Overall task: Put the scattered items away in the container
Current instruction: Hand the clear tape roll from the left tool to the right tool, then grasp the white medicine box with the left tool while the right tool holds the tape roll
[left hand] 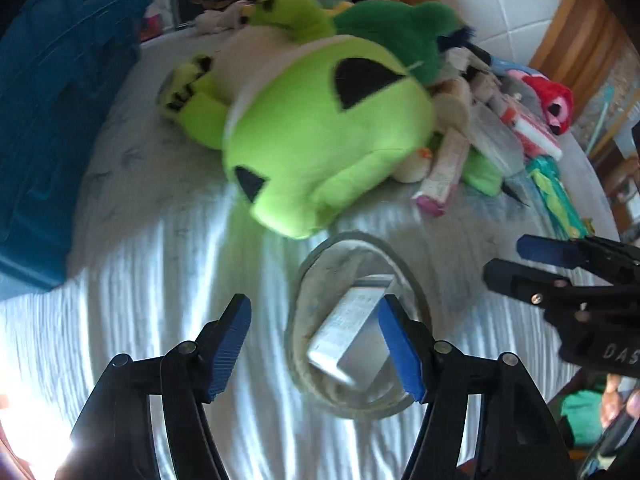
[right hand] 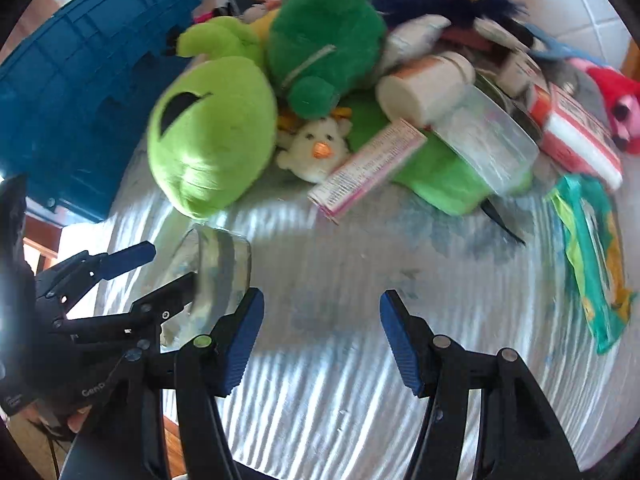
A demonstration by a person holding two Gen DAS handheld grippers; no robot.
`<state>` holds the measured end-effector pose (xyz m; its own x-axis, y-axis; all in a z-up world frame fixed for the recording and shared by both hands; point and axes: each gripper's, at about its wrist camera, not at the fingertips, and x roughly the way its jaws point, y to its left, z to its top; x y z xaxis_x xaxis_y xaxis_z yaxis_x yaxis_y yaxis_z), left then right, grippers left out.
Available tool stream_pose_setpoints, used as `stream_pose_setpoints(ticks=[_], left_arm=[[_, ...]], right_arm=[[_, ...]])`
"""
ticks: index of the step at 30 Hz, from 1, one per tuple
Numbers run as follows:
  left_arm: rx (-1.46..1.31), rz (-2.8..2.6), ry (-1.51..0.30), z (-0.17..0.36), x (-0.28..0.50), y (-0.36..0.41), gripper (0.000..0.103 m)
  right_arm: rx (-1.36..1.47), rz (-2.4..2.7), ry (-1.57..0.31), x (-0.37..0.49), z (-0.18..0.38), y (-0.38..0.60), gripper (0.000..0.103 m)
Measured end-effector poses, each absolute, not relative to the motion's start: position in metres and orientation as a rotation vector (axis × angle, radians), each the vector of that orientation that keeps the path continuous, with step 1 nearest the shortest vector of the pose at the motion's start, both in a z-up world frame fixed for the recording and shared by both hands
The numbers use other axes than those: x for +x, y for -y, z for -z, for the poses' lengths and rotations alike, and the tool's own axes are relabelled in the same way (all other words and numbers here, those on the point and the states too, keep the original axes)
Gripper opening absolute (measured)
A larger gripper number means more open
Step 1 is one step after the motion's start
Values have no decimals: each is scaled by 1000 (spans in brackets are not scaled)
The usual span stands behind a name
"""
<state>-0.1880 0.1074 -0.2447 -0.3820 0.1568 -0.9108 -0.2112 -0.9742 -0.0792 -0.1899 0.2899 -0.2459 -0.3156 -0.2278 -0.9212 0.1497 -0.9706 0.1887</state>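
clear round container (left hand: 356, 320) lay tipped on the striped bedsheet (left hand: 160, 280), mouth facing the left wrist camera, a white box (left hand: 348, 328) inside it. the box's long axis ran from low-left near the mouth up-right toward the bottom. the container's own axis lay near flat.

left gripper (left hand: 316, 344) had fingers wide, right pad over the rim, left pad off it, holding nothing. right gripper (right hand: 320, 340) was wide too, over bare sheet.

risks: a one-sided touch could roll the container or slide the box out; soft bedding gives little support. pink carton (right hand: 366, 166) and green plush (right hand: 212, 136) sat in the pile beyond, blue crate (right hand: 80, 100) to its left.
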Motion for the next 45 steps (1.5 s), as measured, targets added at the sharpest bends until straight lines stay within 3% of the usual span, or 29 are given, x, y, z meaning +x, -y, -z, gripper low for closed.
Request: stream_pose_setpoints(ticks=[5,8,19,20,22,23,24,25,27,35,38,39,40,42,45], left_arm=[[-1531,-2362,-171,240,-193,-151,67],[-1521,-2420,-170,228,-190,-126,79],[-1631,-2430,-165,250,-180,-93,79],[-1645,-2421,-176,255,-182,-97,76],[-1675,-2383,-177,267,-186,-106,47],[-1667,-2357,-134,269,-187,-108,37],[-1655,-2343,-114,268,-187,-111,19],[-1645,-2335,-114,266,-186,-115,14],[-1616,-2339,-141,263,-185,-123,12],[-1465,-2325,-130,223,-184,-158,8],[-1407,-2300,-153,211,-186,-188,14],[-1393,-2315,-166,206,-186,-192,25],[-1375,-2337,-176,201,-185,-192,53],[-1341,-2383,-192,193,-184,-187,80],[-1349,-2432,-209,195,-184,-169,80]], right_arm=[[1737,2424,176,-178,251,-324,60],[1704,2402,221,-178,248,-325,60],[1628,2226,176,-200,256,-255,60],[1644,2215,171,-205,263,-250,61],[1685,2200,159,-212,277,-245,61],[1675,2208,173,-213,275,-245,62],[1664,2216,187,-214,273,-246,61],[1653,2224,201,-214,271,-246,43],[1631,2221,222,-215,266,-247,23],[1563,2345,283,-210,227,-297,23],[1547,2431,298,-210,218,-318,23],[1538,2458,312,-208,213,-329,23],[1530,2480,326,-207,207,-342,23],[1543,2509,333,-206,204,-362,23],[1599,2514,346,-207,212,-381,23]])
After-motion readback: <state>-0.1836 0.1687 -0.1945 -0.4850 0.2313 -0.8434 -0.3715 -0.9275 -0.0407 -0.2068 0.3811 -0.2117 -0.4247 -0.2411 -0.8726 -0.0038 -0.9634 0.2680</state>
